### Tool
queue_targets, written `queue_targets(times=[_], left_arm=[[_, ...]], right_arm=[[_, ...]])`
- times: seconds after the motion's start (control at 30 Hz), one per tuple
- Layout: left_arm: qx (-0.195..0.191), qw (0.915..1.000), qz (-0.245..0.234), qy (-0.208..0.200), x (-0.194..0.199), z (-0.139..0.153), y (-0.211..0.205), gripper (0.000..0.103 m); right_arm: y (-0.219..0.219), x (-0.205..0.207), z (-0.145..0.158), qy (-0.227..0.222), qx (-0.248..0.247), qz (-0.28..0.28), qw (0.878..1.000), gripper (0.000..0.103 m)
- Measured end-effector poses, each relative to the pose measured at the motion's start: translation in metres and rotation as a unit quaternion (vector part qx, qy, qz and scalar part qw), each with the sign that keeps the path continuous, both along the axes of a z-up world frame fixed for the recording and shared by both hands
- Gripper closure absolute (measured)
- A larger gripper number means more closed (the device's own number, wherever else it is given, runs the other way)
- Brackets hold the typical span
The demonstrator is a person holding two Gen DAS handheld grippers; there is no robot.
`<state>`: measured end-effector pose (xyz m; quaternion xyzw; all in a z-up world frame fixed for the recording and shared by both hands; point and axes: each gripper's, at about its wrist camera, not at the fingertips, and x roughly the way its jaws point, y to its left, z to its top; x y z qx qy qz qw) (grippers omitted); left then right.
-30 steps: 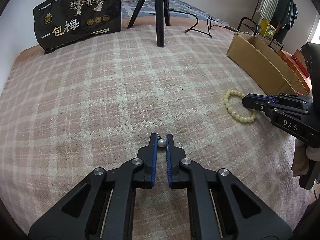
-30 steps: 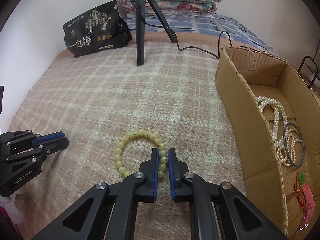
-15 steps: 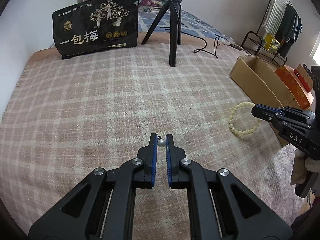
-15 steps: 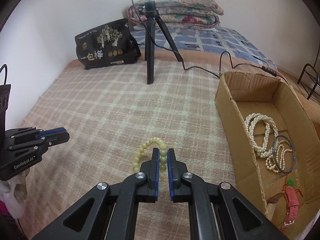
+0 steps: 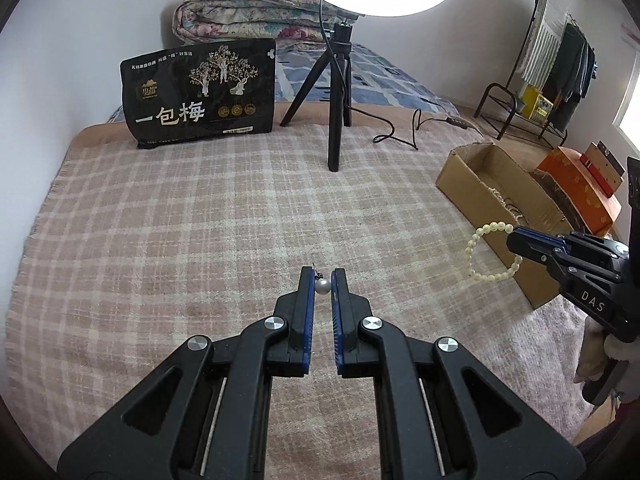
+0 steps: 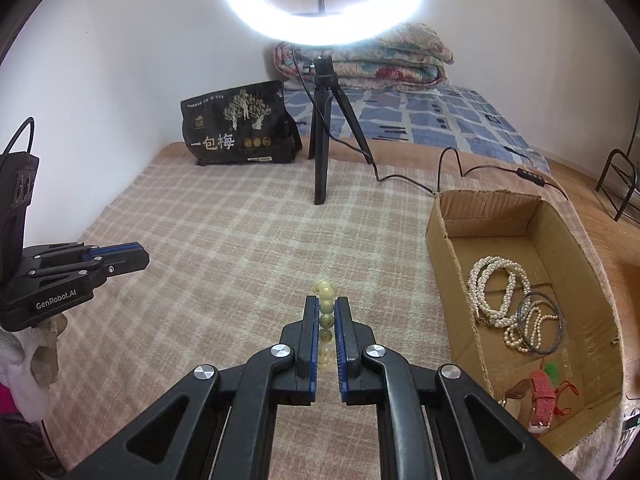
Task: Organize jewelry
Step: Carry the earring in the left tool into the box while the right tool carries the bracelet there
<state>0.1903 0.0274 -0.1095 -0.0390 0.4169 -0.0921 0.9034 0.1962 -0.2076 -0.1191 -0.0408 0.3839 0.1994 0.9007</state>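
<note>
A single pearl earring (image 5: 322,286) sits pinched between the blue pads of the left claw (image 5: 322,280), held clear above the checked blanket (image 5: 200,220) that covers the bed. To the right of it, the right claw (image 6: 327,312) is clamped on a bracelet of pale yellow beads (image 5: 486,252), whose loop hangs free from the claw's tips in the left wrist view and shows only as a stacked row of beads between the pads in the right wrist view. Just beyond the bracelet stands an open cardboard box (image 6: 442,248) at the right edge of the blanket; inside it lie coiled strands of white pearls (image 6: 496,288), a thin dark bangle (image 6: 540,324) and, at the box's near end, a red woven strap (image 6: 542,396). Left of the box and further back, a black tripod (image 6: 322,140) stands on the blanket carrying a lit ring light (image 6: 326,12), its cable (image 6: 452,160) trailing towards the box. Further left of the box, a black printed bag (image 5: 200,94) stands upright near the wall, with a folded floral quilt (image 6: 392,60) behind it. An orange box (image 5: 576,184) sits on the box's far side, away from the blanket.
</note>
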Motion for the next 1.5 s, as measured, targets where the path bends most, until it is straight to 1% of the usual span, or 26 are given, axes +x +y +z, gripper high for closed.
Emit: queue_targets(times=[0.33, 0.8, 1.17, 1.37, 1.5], left_arm=[[-0.012, 0.9996, -0.022, -0.016, -0.008, 0.019, -0.027, 0.097], [-0.030, 0.9972, -0.062, -0.029, 0.000, 0.034, -0.081, 0.097], [-0.035, 0.9943, -0.090, -0.046, 0.024, 0.049, -0.124, 0.097], [-0.041, 0.9925, -0.102, -0.053, 0.046, 0.056, -0.148, 0.097], [-0.042, 0.9914, -0.112, -0.054, 0.058, 0.056, -0.163, 0.097]], right_arm=[[-0.028, -0.028, 0.023, -0.021, 0.010, -0.008, 1.000, 0.098], [-0.089, -0.055, 0.053, -0.049, 0.029, -0.052, 0.997, 0.098], [-0.129, -0.062, 0.058, -0.057, 0.032, -0.088, 0.994, 0.098], [-0.148, -0.059, 0.055, -0.053, 0.032, -0.108, 0.992, 0.098], [-0.157, -0.056, 0.051, -0.049, 0.031, -0.117, 0.991, 0.098]])
